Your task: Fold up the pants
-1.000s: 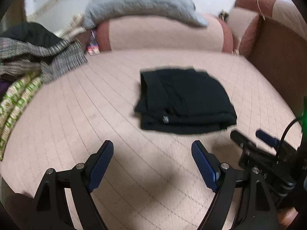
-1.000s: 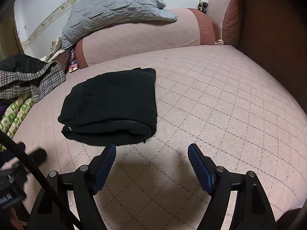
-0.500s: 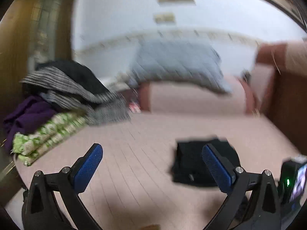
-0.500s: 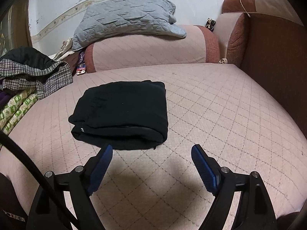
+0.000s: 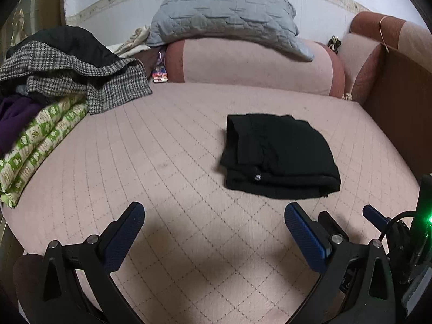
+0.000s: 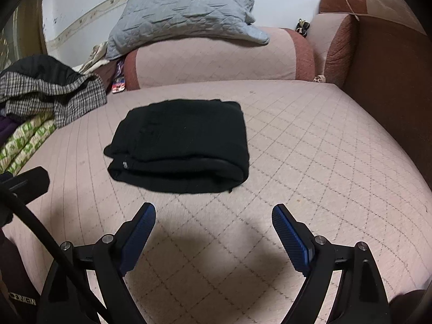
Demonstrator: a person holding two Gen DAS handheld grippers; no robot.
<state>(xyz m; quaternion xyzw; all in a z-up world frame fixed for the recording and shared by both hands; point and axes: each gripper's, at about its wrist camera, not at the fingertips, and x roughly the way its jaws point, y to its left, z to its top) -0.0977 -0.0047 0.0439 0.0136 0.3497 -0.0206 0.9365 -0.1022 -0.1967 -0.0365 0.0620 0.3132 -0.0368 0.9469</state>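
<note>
The black fabric pants (image 6: 179, 143) lie folded compact on the quilted pink bed (image 6: 310, 145). My left tongs (image 5: 214, 228) are released; my right tongs (image 6: 213, 229) are opening, empty. Folding looks complete.

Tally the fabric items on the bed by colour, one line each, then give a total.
Black: 2, the folded pants and a garment on top of the pile
Grey: 1, the quilted pillow
Houndstooth check: 1, the coat
Green and white print: 1, the folded cloth
Purple: 1, the garment
Total: 6
</note>
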